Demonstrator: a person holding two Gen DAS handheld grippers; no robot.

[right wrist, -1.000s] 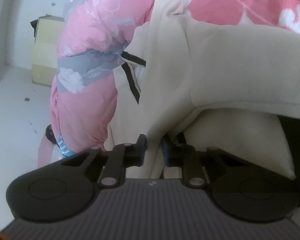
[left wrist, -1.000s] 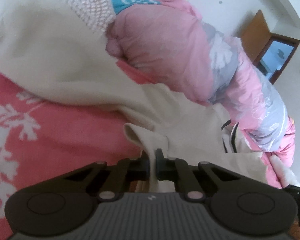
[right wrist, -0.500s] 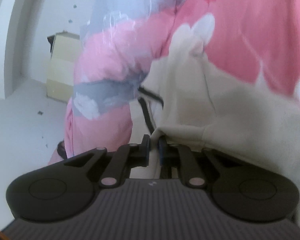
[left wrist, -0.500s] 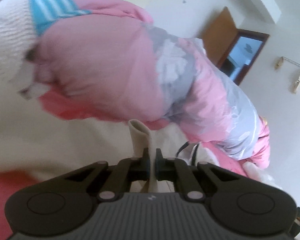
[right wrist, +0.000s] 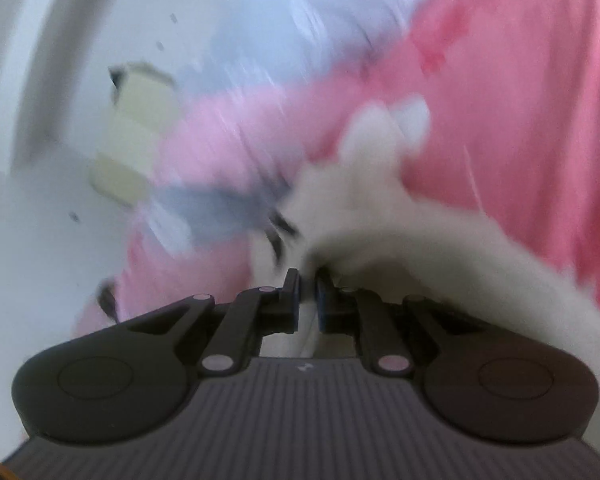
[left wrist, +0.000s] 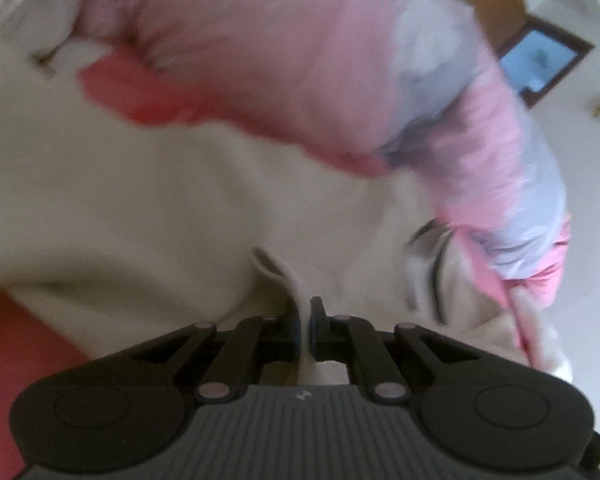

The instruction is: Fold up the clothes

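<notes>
Both views are evenly lit by soft, diffuse daylight; no hard shadows and no glare. Motion blur is heavy in both. In the left wrist view the cream garment (left wrist: 172, 200) and pink quilt (left wrist: 284, 60) are smeared, with seams and print lost; the doorway (left wrist: 540, 64) at the upper right stays fairly legible. The right wrist view is worse: quilt (right wrist: 500, 100), garment (right wrist: 380, 220) and box (right wrist: 136, 136) streak diagonally. Only the black gripper bodies in the foreground are sharp. Fisheye distortion bends the edges and darkens the corners.
</notes>
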